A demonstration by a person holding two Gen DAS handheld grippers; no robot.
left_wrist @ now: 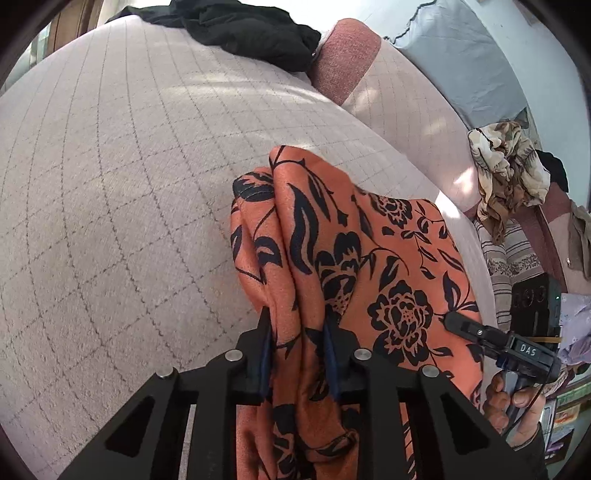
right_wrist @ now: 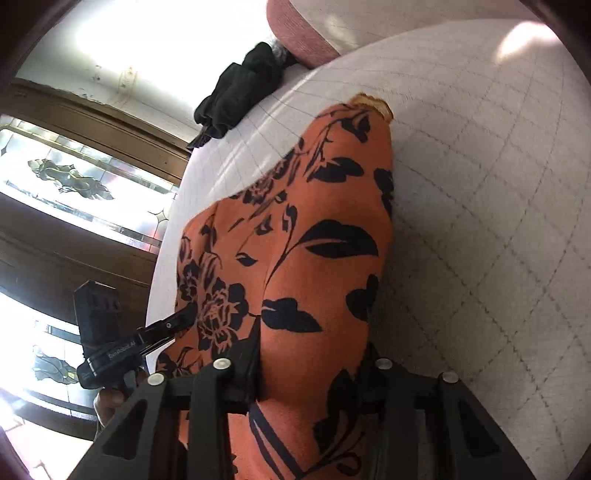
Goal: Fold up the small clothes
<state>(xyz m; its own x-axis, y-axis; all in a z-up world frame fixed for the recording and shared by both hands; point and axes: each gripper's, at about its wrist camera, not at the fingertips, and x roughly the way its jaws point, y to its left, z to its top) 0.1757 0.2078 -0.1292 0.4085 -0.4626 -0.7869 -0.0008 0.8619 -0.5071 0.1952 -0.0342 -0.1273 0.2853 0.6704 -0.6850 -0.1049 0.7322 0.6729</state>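
Note:
An orange garment with a black flower print [left_wrist: 354,258] is held up over a pale quilted bed [left_wrist: 110,184]. My left gripper [left_wrist: 298,328] is shut on a bunched edge of it, the cloth pinched between the two fingers. My right gripper [right_wrist: 314,350] is shut on another part of the same garment [right_wrist: 325,229], which drapes over its fingers and hides the tips. The right gripper also shows in the left wrist view [left_wrist: 458,323], at the garment's right edge. The left gripper shows in the right wrist view [right_wrist: 184,317], at the garment's left edge.
A black garment [left_wrist: 255,33] lies at the far end of the bed beside a pink cushion [left_wrist: 343,55]. A crumpled beige floral cloth [left_wrist: 506,173] and striped fabric [left_wrist: 506,258] are off the bed's right side. A wooden glass-panelled door [right_wrist: 74,177] stands past the left edge.

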